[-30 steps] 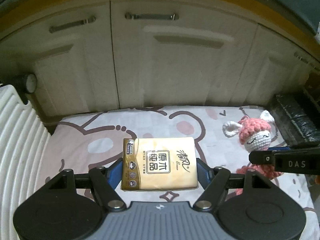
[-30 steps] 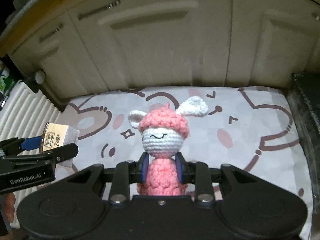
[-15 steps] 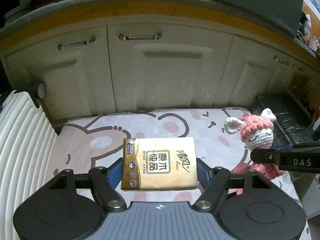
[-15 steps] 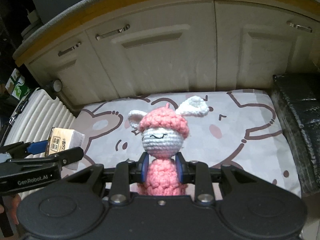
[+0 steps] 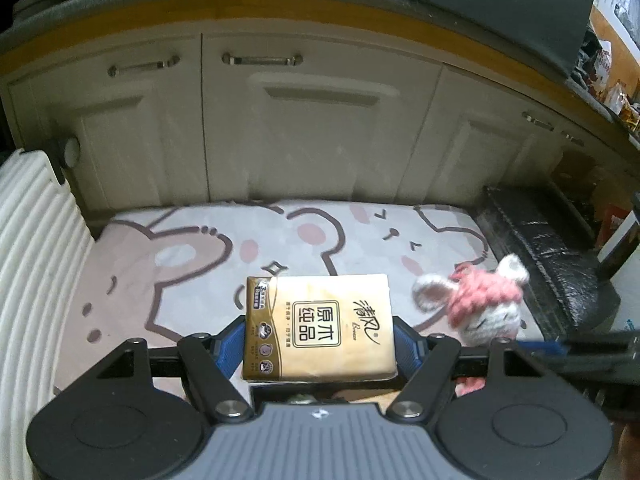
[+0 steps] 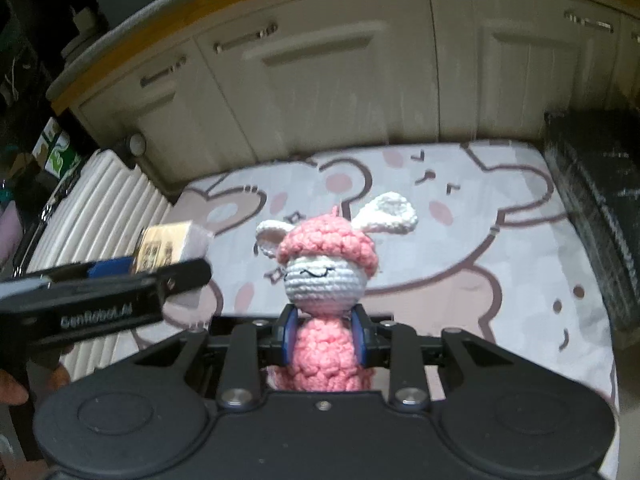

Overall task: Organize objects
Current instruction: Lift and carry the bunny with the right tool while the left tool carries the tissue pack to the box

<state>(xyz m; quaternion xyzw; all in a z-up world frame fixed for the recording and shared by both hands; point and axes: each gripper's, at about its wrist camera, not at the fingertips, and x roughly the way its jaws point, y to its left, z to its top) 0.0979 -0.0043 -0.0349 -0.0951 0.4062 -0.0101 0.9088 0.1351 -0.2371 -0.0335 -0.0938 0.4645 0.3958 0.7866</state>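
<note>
Your left tool point(image 5: 320, 344) clamps the tissue pack point(image 5: 318, 326); your right tool point(image 6: 323, 338) pinches the bunny point(image 6: 326, 280) low (top-heavy), so it may tip toward the pack.

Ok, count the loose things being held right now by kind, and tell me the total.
Tissue packs: 1, the gold tissue pack in the left gripper.
Crochet toys: 1, the pink and white crochet bunny in the right gripper.
Total: 2.
</note>
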